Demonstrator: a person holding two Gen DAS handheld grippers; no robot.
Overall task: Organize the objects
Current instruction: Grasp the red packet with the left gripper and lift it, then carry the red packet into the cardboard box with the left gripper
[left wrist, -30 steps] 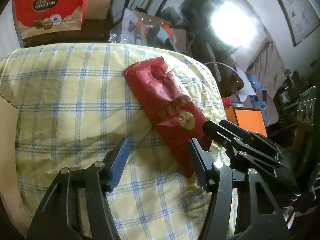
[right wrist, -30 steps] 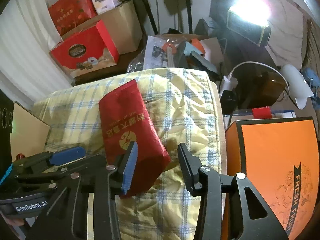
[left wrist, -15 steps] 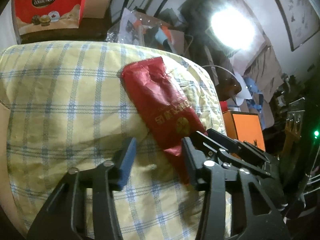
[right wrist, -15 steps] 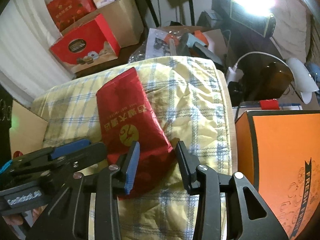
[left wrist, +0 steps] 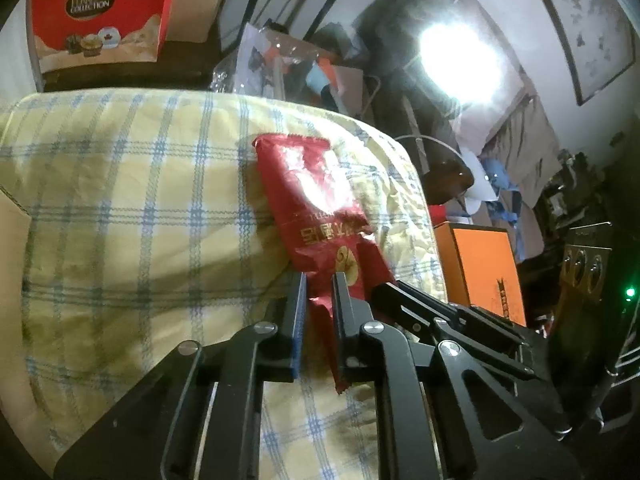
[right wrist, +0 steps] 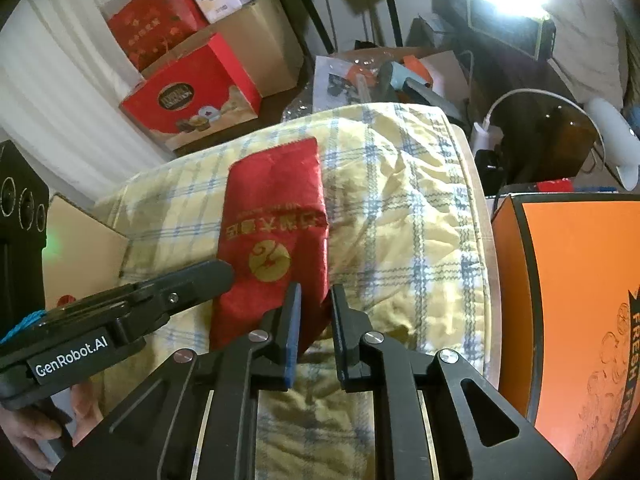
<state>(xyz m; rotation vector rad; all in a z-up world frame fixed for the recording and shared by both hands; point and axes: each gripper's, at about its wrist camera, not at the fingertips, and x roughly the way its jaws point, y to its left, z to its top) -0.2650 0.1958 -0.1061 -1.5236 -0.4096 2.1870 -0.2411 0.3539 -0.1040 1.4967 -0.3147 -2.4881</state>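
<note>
On the yellow-and-blue checked cloth (left wrist: 120, 208), both tongs, left (left wrist: 319, 280) and right (right wrist: 316, 292), clench the crinkled red foil packet's (left wrist: 312, 200) near edge, which may tear if they pull apart.

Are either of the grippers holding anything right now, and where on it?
Both hold the red foil packet. The left gripper pinches its near bottom edge toward the left corner; the right gripper pinches the same edge at the right corner.

A yellow-and-blue plaid cloth (right wrist: 408, 216) covers the surface, with a red packet (right wrist: 276, 216) lying on it.
</note>
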